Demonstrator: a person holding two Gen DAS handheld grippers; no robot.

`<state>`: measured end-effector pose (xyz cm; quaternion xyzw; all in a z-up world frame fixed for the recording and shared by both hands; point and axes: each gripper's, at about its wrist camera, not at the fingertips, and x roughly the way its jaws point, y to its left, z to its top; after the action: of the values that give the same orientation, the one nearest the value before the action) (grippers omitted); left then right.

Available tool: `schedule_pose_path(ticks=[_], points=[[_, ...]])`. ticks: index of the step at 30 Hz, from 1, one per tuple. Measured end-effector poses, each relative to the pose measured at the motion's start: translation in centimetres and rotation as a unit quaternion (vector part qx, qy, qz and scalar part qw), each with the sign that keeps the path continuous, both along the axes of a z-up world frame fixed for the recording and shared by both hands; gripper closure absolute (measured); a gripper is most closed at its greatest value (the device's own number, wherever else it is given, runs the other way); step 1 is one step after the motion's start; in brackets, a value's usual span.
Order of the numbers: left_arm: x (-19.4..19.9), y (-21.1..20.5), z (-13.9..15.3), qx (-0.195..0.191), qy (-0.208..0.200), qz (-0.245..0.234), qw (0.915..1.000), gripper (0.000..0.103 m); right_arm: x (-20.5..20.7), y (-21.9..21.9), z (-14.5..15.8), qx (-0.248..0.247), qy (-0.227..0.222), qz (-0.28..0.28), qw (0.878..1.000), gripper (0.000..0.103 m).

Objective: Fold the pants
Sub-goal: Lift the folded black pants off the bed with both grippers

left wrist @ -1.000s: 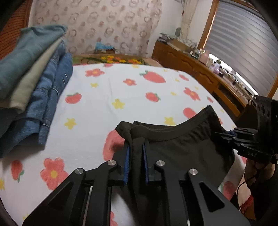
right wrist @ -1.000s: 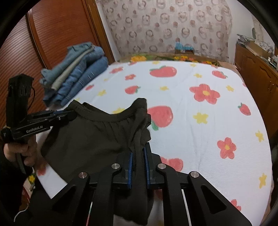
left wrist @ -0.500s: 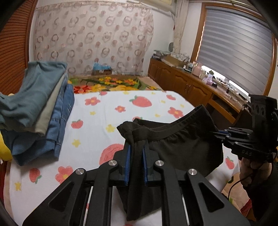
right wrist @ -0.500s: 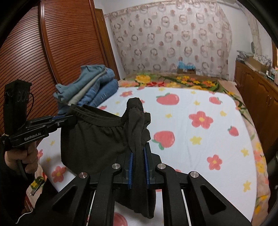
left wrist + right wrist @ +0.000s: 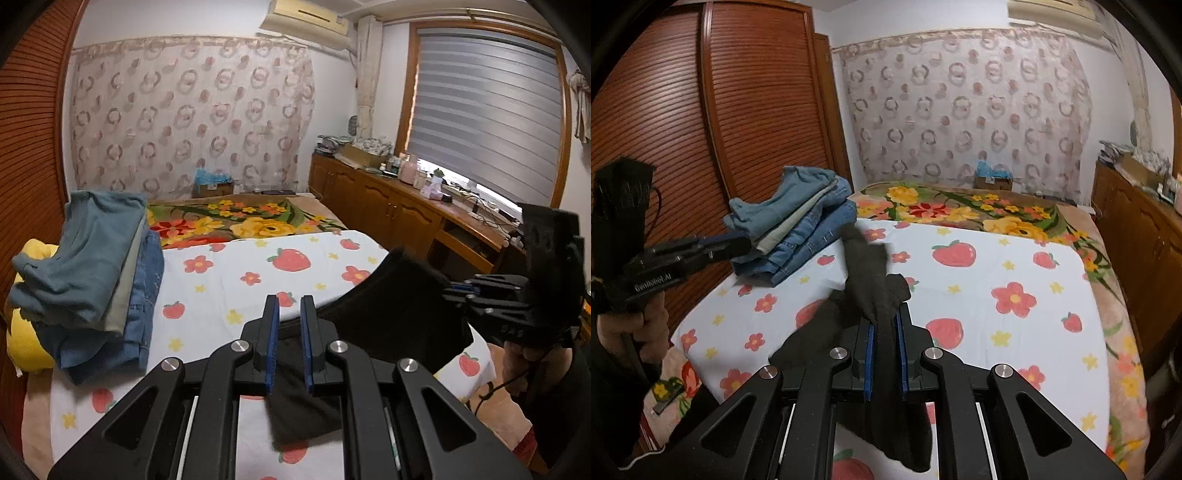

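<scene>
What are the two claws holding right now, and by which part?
Both hold the dark pants: the left claw and the right claw each pinch a bunched bit of fabric at opposite ends. Waistband is not clear now.

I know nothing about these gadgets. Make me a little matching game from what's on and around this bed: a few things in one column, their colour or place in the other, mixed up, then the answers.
Things:
1. pants
2. stack of clothes
3. sheet
4. cabinet

Colour or place:
A. white with strawberries and flowers
B. brown wood, under the window
C. dark, pinched in both grippers
D. blue and grey-green, piled at the bed's edge by the slatted doors

Pairs: 1-C, 2-D, 3-A, 4-B

The left gripper and right gripper each pinch the dark pants.
</scene>
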<state>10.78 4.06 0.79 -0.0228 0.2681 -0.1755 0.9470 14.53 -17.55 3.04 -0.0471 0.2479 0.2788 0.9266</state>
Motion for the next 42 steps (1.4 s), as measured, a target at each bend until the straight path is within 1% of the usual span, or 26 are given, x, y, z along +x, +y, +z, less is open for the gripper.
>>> schedule_pose_path(ticks=[1, 4, 6, 7, 8, 9, 11, 12, 13, 15, 16, 19, 22, 25, 27, 29, 30, 31, 32, 33, 34, 36, 42], points=[[0.2, 0.0, -0.1, 0.004, 0.002, 0.003, 1.0000, 0.090, 0.2, 0.2, -0.2, -0.012, 0.000, -0.008, 1.000, 0.093], [1.0, -0.1, -1.1, 0.013, 0.016, 0.006, 0.9998, 0.090, 1.4, 0.1, -1.3, -0.019, 0.017, -0.013, 1.000, 0.093], [1.8, -0.2, -2.0, 0.012, 0.029, 0.009, 0.9995, 0.090, 2.3, -0.2, -2.2, -0.033, 0.025, -0.027, 0.999, 0.093], [2.3, -0.2, -2.6, 0.013, 0.041, 0.010, 0.9990, 0.086, 2.9, -0.4, -2.7, -0.037, 0.033, -0.034, 0.998, 0.093], [3.2, -0.3, -3.5, 0.018, 0.057, 0.009, 0.9982, 0.080, 3.4, -0.6, -3.2, -0.040, 0.040, -0.041, 0.998, 0.093], [3.5, -0.4, -4.0, 0.021, 0.064, 0.008, 0.9977, 0.073, 3.9, -0.9, -3.8, -0.044, 0.047, -0.048, 0.997, 0.093], [4.6, -0.7, -5.4, 0.023, 0.079, 0.004, 0.9966, 0.066, 4.6, -1.4, -4.7, -0.048, 0.059, -0.059, 0.995, 0.093], [5.1, -0.8, -6.1, 0.023, 0.089, 0.001, 0.9958, 0.056, 4.8, -1.6, -5.0, -0.049, 0.065, -0.063, 0.995, 0.093], [5.6, -1.0, -6.7, 0.021, 0.098, -0.003, 0.9950, 0.054, 5.0, -1.7, -5.4, -0.049, 0.070, -0.065, 0.994, 0.093], [6.8, -1.5, -7.9, 0.019, 0.118, -0.017, 0.9927, 0.052, 5.3, -1.9, -5.7, -0.049, 0.077, -0.066, 0.994, 0.093], [7.6, -1.8, -8.7, 0.022, 0.135, -0.022, 0.9903, 0.052, 5.4, -1.9, -5.8, -0.049, 0.079, -0.066, 0.994, 0.093], [8.9, -2.3, -10.1, 0.028, 0.158, -0.023, 0.9868, 0.052, 5.5, -1.9, -5.8, -0.046, 0.081, -0.065, 0.994, 0.093], [10.2, -2.5, -11.2, 0.029, 0.181, -0.011, 0.9830, 0.052, 5.0, -2.1, -5.7, -0.045, 0.079, -0.063, 0.994, 0.093], [10.8, -2.6, -11.9, 0.023, 0.191, -0.008, 0.9812, 0.052, 5.0, -2.3, -6.0, -0.043, 0.079, -0.062, 0.994, 0.093], [10.8, -2.6, -11.9, 0.021, 0.185, -0.006, 0.9825, 0.052, 5.0, -2.6, -6.3, -0.042, 0.080, -0.061, 0.994, 0.093], [10.6, -2.8, -12.0, 0.030, 0.178, -0.005, 0.9835, 0.052, 5.1, -2.7, -6.4, -0.039, 0.081, -0.061, 0.994, 0.093], [10.6, -2.9, -12.0, 0.034, 0.176, -0.006, 0.9838, 0.055, 5.1, -2.8, -6.5, -0.038, 0.082, -0.061, 0.994, 0.093], [10.4, -3.3, -12.1, 0.041, 0.173, -0.014, 0.9840, 0.066, 5.1, -2.8, -6.6, -0.036, 0.082, -0.060, 0.994, 0.093], [10.3, -3.4, -12.1, 0.039, 0.173, -0.021, 0.9839, 0.073, 5.0, -2.9, -6.7, -0.034, 0.082, -0.059, 0.994, 0.093], [10.2, -3.5, -11.9, 0.034, 0.173, -0.029, 0.9838, 0.085, 5.1, -3.0, -6.7, -0.031, 0.082, -0.058, 0.994, 0.093], [9.7, -3.7, -11.6, 0.038, 0.165, -0.032, 0.9850, 0.089, 5.1, -3.0, -6.7, -0.029, 0.082, -0.058, 0.995, 0.093], [9.1, -4.0, -11.0, 0.045, 0.151, -0.033, 0.9869, 0.091, 5.0, -3.0, -6.7, -0.026, 0.080, -0.057, 0.995, 0.093], [6.4, -3.6, -7.5, 0.023, 0.099, -0.027, 0.9945, 0.093, 3.8, -3.3, -5.4, -0.014, 0.058, -0.051, 0.997, 0.093]])
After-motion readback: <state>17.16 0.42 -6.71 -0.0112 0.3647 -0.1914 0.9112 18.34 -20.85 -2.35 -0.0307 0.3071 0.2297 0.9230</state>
